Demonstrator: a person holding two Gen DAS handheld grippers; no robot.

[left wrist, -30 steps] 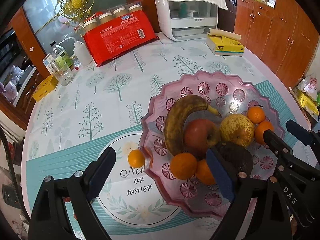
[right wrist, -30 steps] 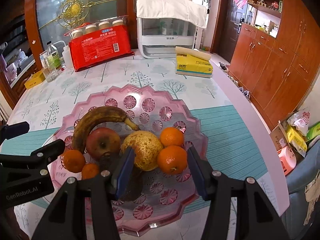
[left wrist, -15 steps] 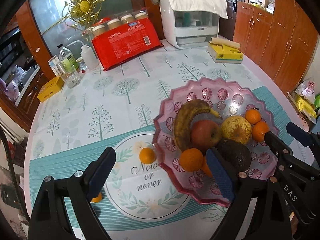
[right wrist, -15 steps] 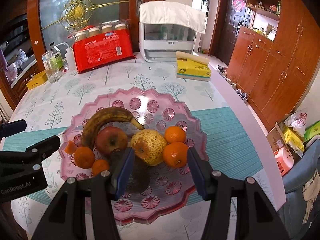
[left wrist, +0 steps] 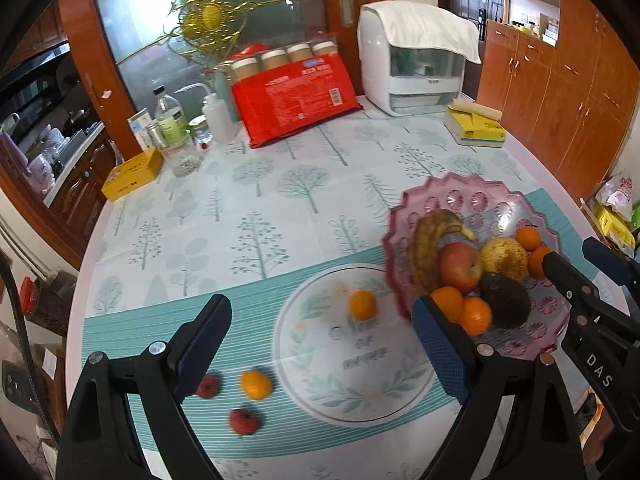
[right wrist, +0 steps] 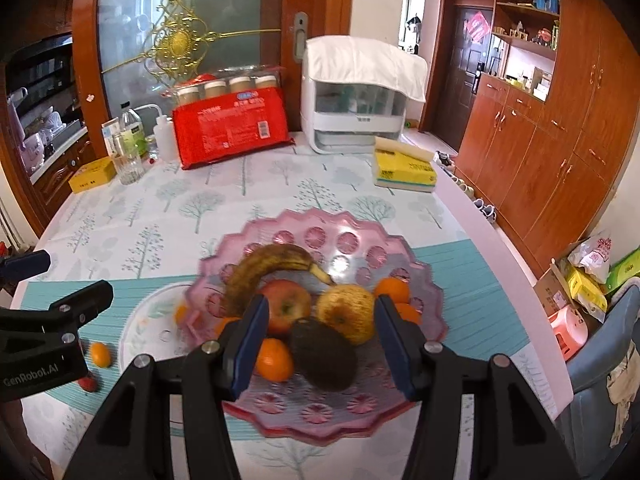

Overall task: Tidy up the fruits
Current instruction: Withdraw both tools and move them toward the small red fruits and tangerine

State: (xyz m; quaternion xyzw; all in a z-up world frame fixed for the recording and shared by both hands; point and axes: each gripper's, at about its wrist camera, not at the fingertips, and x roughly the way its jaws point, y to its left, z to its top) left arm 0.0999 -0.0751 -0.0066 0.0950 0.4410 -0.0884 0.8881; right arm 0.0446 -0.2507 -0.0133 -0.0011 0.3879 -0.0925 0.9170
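Left wrist view: the left gripper (left wrist: 320, 344) hangs above the surface (left wrist: 280, 200) with its jaws spread wide and nothing between them. Below it, loose on the patterned cloth, lie one orange (left wrist: 363, 305) just beside the rim of the pink dish (left wrist: 460, 192), a second orange (left wrist: 256, 385) nearer the camera, and two small red fruits (left wrist: 243, 421) (left wrist: 207, 385), one of them partly hidden by the left finger. The dish, at right, holds a browned banana (left wrist: 430, 244), an apple (left wrist: 460, 267), a pear (left wrist: 504, 254), a dark avocado (left wrist: 505, 300) and several oranges (left wrist: 474, 315). The right gripper (left wrist: 600, 296) enters from the right edge over the dish.

Right wrist view: the right gripper (right wrist: 318, 346) hovers over the near side of the dish (right wrist: 344, 420), jaws released and empty; the avocado (right wrist: 323, 354), the apple (right wrist: 286, 306) and the pear (right wrist: 348, 312) show between its fingers. The banana (right wrist: 272, 270) curves behind them. The left gripper (right wrist: 44, 320) appears at the left edge, with one orange (right wrist: 100, 354) and a red fruit (right wrist: 88, 383) on the cloth near it.

At the back of the surface stand a red pack (left wrist: 294, 96), a white appliance (left wrist: 416, 64), a yellow box (left wrist: 474, 126) and some bottles (left wrist: 170, 120).
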